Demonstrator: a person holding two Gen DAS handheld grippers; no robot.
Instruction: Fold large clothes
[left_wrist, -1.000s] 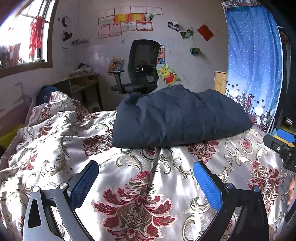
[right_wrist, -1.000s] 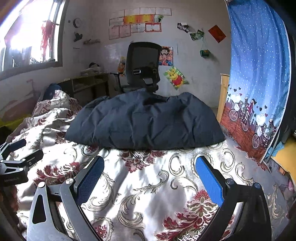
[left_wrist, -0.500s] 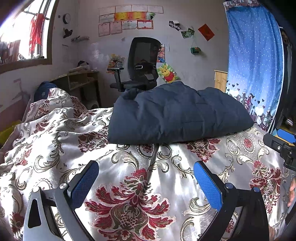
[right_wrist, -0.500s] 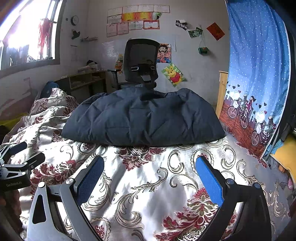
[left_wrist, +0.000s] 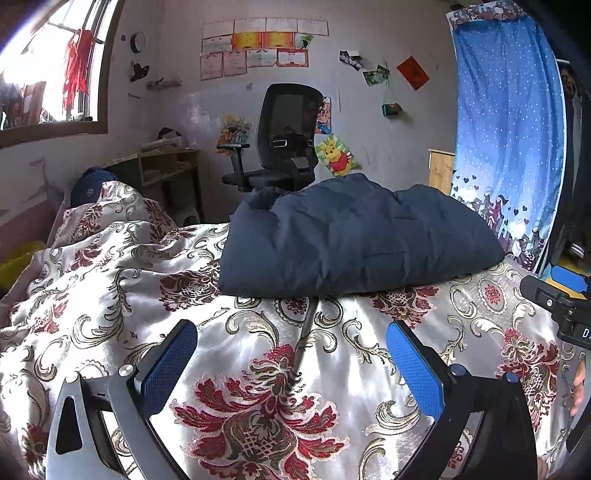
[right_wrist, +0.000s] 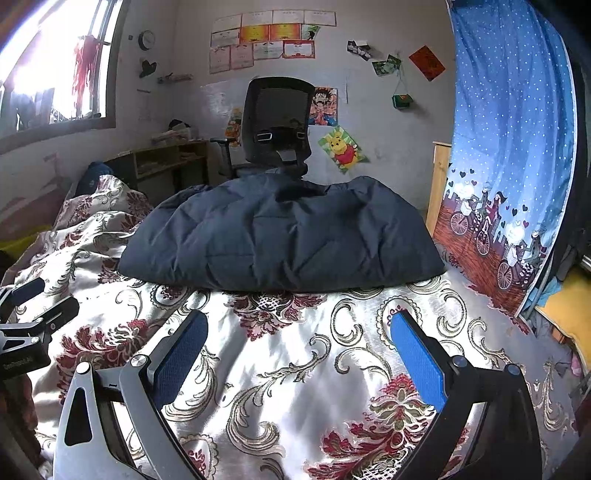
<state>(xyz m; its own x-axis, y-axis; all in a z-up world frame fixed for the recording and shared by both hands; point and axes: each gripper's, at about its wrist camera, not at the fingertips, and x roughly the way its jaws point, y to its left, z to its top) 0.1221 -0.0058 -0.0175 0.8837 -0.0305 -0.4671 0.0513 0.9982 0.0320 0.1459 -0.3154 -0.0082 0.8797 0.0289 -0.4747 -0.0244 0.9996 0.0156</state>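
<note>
Left and right wrist views over a bed. A dark navy quilted garment (left_wrist: 354, 236) lies folded into a thick bundle on the floral bedspread (left_wrist: 258, 369), toward the far side of the bed, ahead of both tools and touched by neither. Its far edge is hidden behind its own bulk, and no sleeves or collar can be made out.

The left gripper (left_wrist: 291, 360) hangs above the bedspread with jaws spread wide and nothing between the blue pads (left_wrist: 413, 369). The right gripper (right_wrist: 299, 352) is likewise wide apart and empty. Both handles are cut off at the lower frame edges.

In the left view the right tool shows only as a black part at the right edge; in the right view the left tool appears partly at the left edge.

Behind the bed stand an office chair (right_wrist: 277, 122), its base hidden by the garment, and a blue curtain (right_wrist: 509, 147). The window (left_wrist: 44, 74) is overexposed.
</note>
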